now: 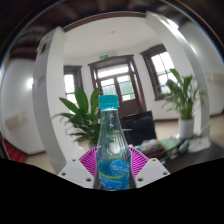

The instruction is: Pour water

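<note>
White walls, dark-framed windows and a double door fill the room behind, with a leafy potted plant off to one side and a second plant in a white pot on the other. Up close, a clear plastic water bottle with a blue cap and a blue label stands upright between the fingers of the gripper. Both pink pads press against its sides, pinching the lower part of the bottle.

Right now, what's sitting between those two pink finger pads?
A clear water bottle with a blue cap, held upright between the gripper fingers' pads, seen in the gripper view.
</note>
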